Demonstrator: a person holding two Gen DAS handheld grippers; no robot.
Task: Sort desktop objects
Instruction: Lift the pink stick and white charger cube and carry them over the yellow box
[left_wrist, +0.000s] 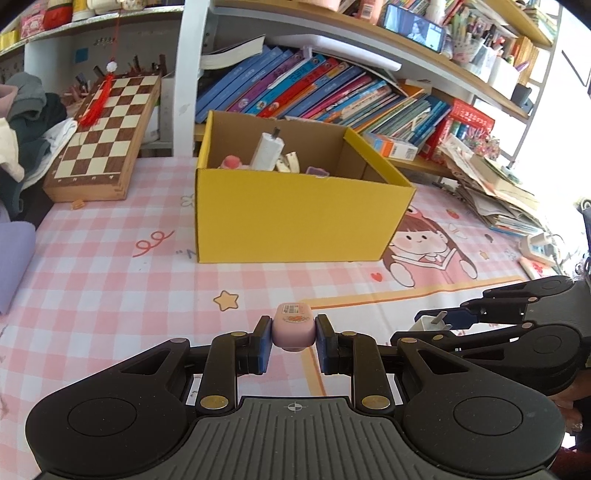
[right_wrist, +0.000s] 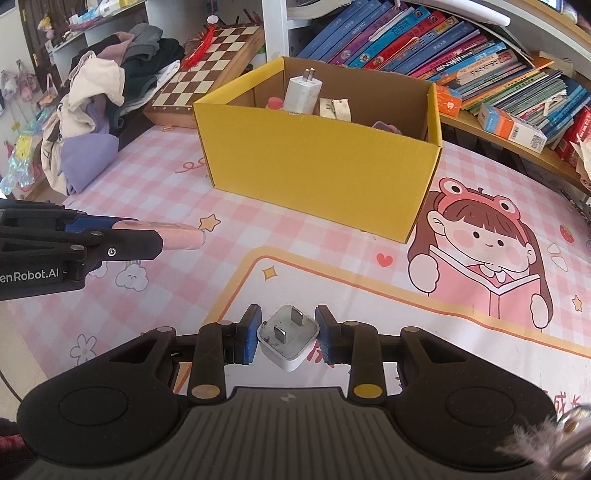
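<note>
My left gripper (left_wrist: 293, 332) is shut on a small pink eraser-like block (left_wrist: 293, 328) with a sticker on top, held above the pink checked desk mat. It also shows in the right wrist view (right_wrist: 177, 236) at the left. My right gripper (right_wrist: 288, 330) is shut on a white plug charger (right_wrist: 289, 338), prongs pointing forward; it appears in the left wrist view (left_wrist: 432, 323) at the right. An open yellow cardboard box (left_wrist: 295, 214) stands ahead on the mat (right_wrist: 332, 155). It holds a white charger (right_wrist: 302, 92), a pink item and some small pieces.
A folded chessboard (left_wrist: 103, 140) leans at the back left beside a pile of clothes (right_wrist: 103, 96). Rows of books (left_wrist: 314, 88) fill the shelf behind the box. A stack of papers (left_wrist: 495, 192) lies at the right. The desk mat (right_wrist: 480, 266) shows a cartoon girl.
</note>
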